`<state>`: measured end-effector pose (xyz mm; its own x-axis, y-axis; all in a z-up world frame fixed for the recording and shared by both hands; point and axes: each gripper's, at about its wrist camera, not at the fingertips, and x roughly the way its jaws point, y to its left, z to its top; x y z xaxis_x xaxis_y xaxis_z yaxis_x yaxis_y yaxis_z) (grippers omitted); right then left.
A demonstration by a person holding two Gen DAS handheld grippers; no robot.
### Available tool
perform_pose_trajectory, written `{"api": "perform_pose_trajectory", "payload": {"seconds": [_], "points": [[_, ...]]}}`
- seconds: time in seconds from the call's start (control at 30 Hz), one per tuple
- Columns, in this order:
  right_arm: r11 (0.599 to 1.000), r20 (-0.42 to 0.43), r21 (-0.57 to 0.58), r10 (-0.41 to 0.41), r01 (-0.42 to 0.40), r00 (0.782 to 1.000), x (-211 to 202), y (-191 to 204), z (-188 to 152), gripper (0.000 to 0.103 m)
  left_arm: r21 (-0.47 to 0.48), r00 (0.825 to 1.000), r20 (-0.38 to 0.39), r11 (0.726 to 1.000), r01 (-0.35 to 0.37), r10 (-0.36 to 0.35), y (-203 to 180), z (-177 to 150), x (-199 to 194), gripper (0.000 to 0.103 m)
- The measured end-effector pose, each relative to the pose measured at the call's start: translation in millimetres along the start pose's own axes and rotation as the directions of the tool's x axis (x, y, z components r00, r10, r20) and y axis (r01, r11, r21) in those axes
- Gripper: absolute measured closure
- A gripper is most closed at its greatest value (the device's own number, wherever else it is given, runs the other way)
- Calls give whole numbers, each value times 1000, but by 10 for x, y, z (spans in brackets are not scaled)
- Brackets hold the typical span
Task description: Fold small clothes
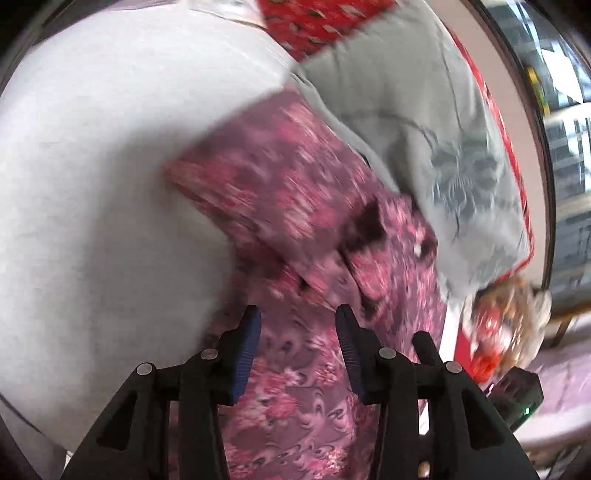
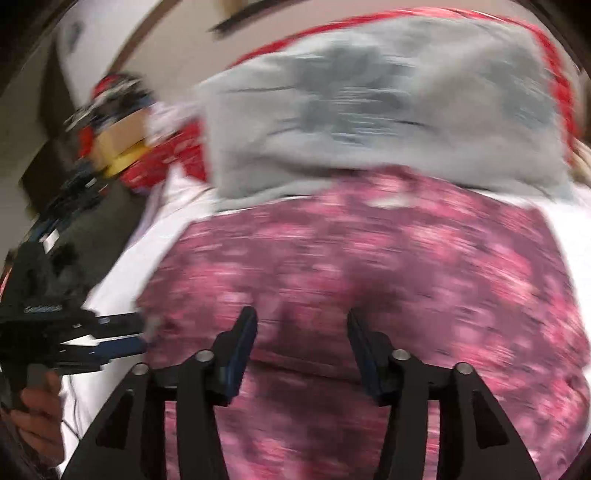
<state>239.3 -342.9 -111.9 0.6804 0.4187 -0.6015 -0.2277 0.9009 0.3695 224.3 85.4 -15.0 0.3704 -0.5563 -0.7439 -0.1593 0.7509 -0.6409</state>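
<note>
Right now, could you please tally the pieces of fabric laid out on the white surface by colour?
Pink floral garment: 1
Grey garment with a darker print: 1
Red patterned cloth, under the grey one: 1
Total: 3

The pictures are blurred, so anything hidden under these would not be counted.

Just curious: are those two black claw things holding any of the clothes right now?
No. Both the left gripper and right gripper have open jaws above the pink floral garment, gripping nothing.
</note>
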Motion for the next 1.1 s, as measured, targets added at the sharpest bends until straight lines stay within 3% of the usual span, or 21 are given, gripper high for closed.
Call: {"api": "perform_pose_trajectory", "payload": {"seconds": [0.17, 0.27, 0.33, 0.37, 0.4, 0.57, 0.7, 0.93, 1.07, 1.1], "points": [[991, -25, -133, -24, 21, 999, 364, 564, 113, 43, -55, 999, 37, 998, 16, -14, 230, 110, -163, 62], [984, -91, -169, -66, 50, 994, 650, 741, 156, 43, -57, 999, 32, 998, 36, -34, 204, 91, -163, 62], [978, -78, -190, -103, 87, 992, 719, 757, 182, 55, -48, 998, 24, 997, 52, -51, 236, -25, -278, 62], [981, -63, -171, -105, 93, 992, 698, 695, 198, 76, -34, 998, 15, 998, 62, -61, 187, -31, -244, 62], [991, -59, -116, -79, 71, 995, 661, 580, 237, 89, -24, 998, 8, 998, 66, -66, 207, -37, -255, 62], [991, -20, 125, 49, -46, 999, 367, -42, 320, 100, 18, 997, -51, 998, 61, -60, 6, -75, 115, 62], [954, 29, 288, 82, -87, 996, 70, -585, 272, 100, 9, 994, -96, 999, 48, -47, -60, -107, 423, 62], [899, 7, 436, -43, 36, 999, -258, -1426, -79, 99, 4, 993, -117, 1000, 15, -15, -84, -131, 671, 62], [762, 98, 646, -30, -41, 995, -514, -1857, -349, 90, 22, 993, -118, 1000, 3, 0, -131, -136, 679, 62], [737, 136, 671, -14, -82, 991, -560, -1910, -381, 79, 27, 993, -116, 1000, -2, 5, -142, -142, 679, 62]]}}
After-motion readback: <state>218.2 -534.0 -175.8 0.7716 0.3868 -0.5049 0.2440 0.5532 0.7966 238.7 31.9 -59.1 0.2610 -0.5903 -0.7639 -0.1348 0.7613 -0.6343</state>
